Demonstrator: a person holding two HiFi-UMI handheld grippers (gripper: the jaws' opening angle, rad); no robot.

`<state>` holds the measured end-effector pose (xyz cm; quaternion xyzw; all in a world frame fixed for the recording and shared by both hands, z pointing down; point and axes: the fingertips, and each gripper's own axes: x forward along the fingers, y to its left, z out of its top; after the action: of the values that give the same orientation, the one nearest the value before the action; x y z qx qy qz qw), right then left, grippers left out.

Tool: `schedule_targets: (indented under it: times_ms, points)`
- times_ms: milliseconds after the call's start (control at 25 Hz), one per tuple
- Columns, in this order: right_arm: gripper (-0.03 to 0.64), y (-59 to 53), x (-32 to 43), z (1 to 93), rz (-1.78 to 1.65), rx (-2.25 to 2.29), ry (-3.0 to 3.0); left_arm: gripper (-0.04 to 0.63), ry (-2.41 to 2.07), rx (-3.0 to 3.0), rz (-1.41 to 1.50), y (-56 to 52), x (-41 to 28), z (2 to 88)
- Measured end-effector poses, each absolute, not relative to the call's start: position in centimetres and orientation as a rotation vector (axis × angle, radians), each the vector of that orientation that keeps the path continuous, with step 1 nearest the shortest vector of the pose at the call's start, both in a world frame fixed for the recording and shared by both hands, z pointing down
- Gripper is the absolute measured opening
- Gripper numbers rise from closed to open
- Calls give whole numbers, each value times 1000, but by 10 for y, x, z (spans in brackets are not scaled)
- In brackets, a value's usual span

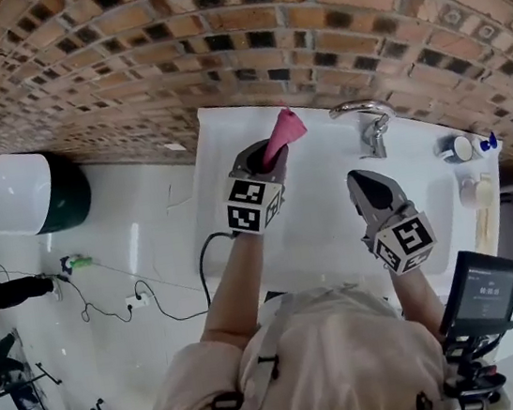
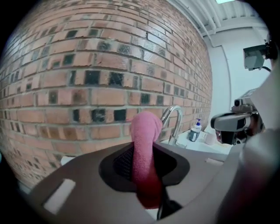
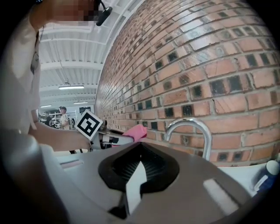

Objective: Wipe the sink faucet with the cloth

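A pink cloth (image 1: 286,129) sticks up out of my left gripper (image 1: 264,157), which is shut on it above the left part of the white sink counter (image 1: 326,227). In the left gripper view the cloth (image 2: 146,131) stands rolled between the jaws, with the chrome faucet (image 2: 174,116) behind it to the right. The faucet (image 1: 367,117) curves out from the brick wall at the back of the counter. My right gripper (image 1: 365,182) hovers just in front of the faucet (image 3: 192,127), its jaws together and holding nothing. That view also shows the cloth (image 3: 135,131) off to the left.
A brick wall (image 1: 216,53) runs close behind the faucet. A soap bottle (image 2: 194,130) and cups (image 1: 462,150) stand on the counter to the faucet's right. A white and green drum (image 1: 32,193) and cables (image 1: 110,305) lie on the floor at the left.
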<state>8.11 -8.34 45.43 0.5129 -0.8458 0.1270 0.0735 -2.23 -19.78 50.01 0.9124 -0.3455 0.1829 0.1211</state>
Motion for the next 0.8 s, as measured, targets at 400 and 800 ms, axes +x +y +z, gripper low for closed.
schedule_targets:
  times_ms: [400, 800]
  points:
    - [-8, -66, 138, 426, 304, 1642, -2508, 87, -929, 2739, 550, -218, 80, 476]
    - [-8, -57, 147, 433, 342, 1663, -2505, 87, -837, 2903, 469, -200, 141, 425]
